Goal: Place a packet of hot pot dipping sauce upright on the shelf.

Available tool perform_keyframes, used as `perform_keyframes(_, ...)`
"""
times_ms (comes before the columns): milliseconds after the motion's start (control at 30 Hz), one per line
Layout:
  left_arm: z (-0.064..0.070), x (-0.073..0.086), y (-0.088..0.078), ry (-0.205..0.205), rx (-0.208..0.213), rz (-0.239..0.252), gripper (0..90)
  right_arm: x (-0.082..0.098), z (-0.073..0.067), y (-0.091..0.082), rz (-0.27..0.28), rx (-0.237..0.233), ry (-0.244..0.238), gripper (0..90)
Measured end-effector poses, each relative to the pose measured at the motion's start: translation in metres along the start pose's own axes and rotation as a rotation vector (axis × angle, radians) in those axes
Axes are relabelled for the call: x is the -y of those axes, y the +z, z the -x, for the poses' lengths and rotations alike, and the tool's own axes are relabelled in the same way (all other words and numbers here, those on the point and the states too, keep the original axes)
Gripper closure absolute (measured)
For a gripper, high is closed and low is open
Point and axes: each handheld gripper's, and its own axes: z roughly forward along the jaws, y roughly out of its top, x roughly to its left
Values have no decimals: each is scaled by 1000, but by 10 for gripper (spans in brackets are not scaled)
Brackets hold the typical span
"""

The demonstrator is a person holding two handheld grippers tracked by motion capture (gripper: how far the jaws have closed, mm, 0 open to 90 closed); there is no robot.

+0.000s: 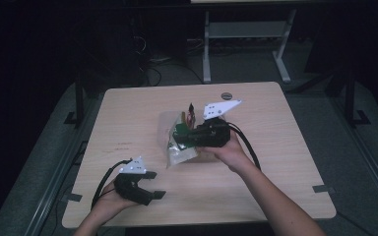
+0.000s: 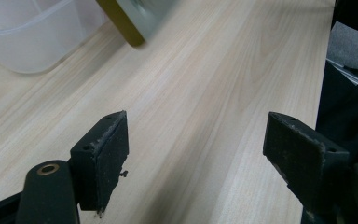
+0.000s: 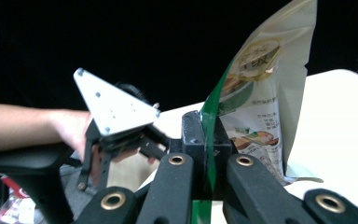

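Note:
A snack bag (image 1: 179,151) with a green edge and a pale printed front hangs over the middle of the wooden table (image 1: 275,147). My right gripper (image 1: 189,137) is shut on the bag's (image 3: 256,93) green side seam, and its jaws (image 3: 204,135) pinch that edge tight. At the table's near left corner my left gripper (image 1: 156,184) sits low with its jaws wide apart. Bare wood shows between those open jaws (image 2: 196,154). In the right gripper view the left gripper's grey plate (image 3: 112,107) and the hand behind it sit at the left.
A clear plastic container (image 2: 28,37) stands on the table beyond the left gripper, beside the bag's gold lower edge (image 2: 130,23). It appears faintly behind the bag (image 1: 166,123) in the high view. A desk frame and cables stand on the dark floor past the far edge.

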Motion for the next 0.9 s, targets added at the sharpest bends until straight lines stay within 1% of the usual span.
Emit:
perform_keyframes(167, -1, 1, 1, 5, -1, -7, 214, -13, 13, 4, 11, 22, -1, 900)
perform_keyframes(267, -1, 2, 2, 9, -2, -8, 210, -18, 22, 7, 16, 32, 7, 900)
perform_keyframes(367, -1, 2, 3, 13, -3, -13, 205, -21, 31, 9, 18, 33, 24, 900)
perform_keyframes(467, -1, 2, 4, 18, -6, -14, 192, -24, 39, 13, 13, 42, 33, 900)
perform_keyframes(500, -1, 2, 4, 23, -8, -18, 183, -24, 42, 14, 12, 48, 31, 900)
perform_keyframes(700, 0, 3, 9, 33, -1, -41, 162, -25, 56, 23, -8, 72, 53, 900)
perform_keyframes(900, -1, 4, 9, 36, -1, -44, 162, -21, 67, 29, -19, 90, 80, 900)
